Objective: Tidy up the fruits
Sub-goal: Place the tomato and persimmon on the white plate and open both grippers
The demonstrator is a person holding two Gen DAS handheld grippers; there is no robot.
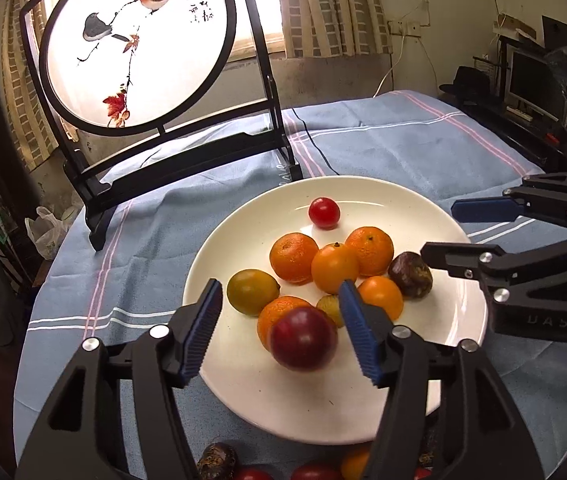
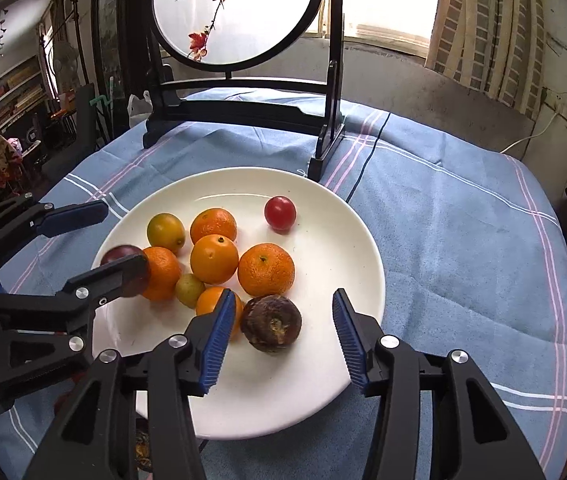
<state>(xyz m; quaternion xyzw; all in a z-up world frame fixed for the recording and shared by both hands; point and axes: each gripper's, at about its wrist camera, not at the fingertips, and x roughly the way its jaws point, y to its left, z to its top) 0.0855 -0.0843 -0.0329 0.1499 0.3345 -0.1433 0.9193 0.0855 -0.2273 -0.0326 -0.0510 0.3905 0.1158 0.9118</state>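
Note:
A white plate on the blue cloth holds several oranges, a green-yellow citrus, a red tomato and a wrinkled brown passion fruit. My left gripper is open over the plate's near left side. A blurred dark red plum sits between its pads, touching neither. My right gripper is open too, its pads either side of the passion fruit without pressing it.
A black-framed round screen painted with birds stands behind the plate. A dark cable runs over the cloth. More fruit lies off the plate at the near edge. Shelves and furniture surround the table.

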